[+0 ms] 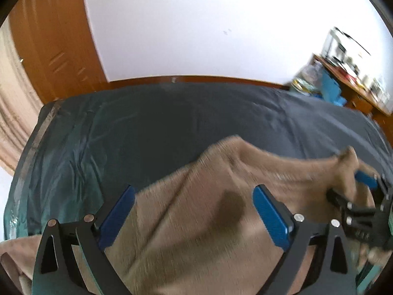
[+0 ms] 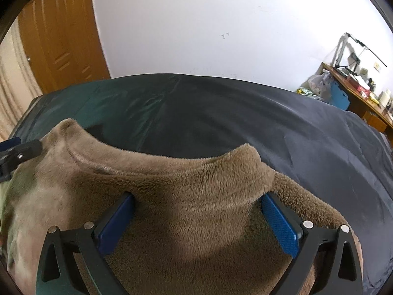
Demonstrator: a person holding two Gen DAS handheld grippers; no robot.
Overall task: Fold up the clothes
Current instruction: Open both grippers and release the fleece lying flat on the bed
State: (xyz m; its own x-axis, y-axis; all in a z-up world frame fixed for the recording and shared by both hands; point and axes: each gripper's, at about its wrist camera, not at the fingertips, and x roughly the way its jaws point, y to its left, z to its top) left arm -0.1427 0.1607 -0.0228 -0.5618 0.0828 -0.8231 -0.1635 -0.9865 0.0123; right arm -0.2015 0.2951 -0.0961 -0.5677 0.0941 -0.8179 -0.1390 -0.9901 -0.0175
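A brown fleece garment (image 1: 196,221) lies across the near part of a bed with a dark blue-green cover (image 1: 147,127). My left gripper (image 1: 194,216) hovers above it, open wide, nothing between its blue pads (image 1: 270,218); the view is blurred. My right gripper (image 1: 353,189) is at the far right, where the fleece rises to a peak over it. In the right wrist view the fleece garment (image 2: 191,196) fills the span between the right gripper's (image 2: 199,221) wide-apart pads and drapes over both fingertips. The left gripper's fingers (image 2: 22,152) show at the left edge, beside the garment's raised corner.
The bed cover (image 2: 245,113) stretches bare beyond the garment. A wooden door (image 2: 59,39) and a beige curtain (image 1: 14,113) stand at the left. A cluttered wooden desk (image 2: 363,91) with a blue box and a plastic bag (image 2: 319,83) sits at the far right against a white wall.
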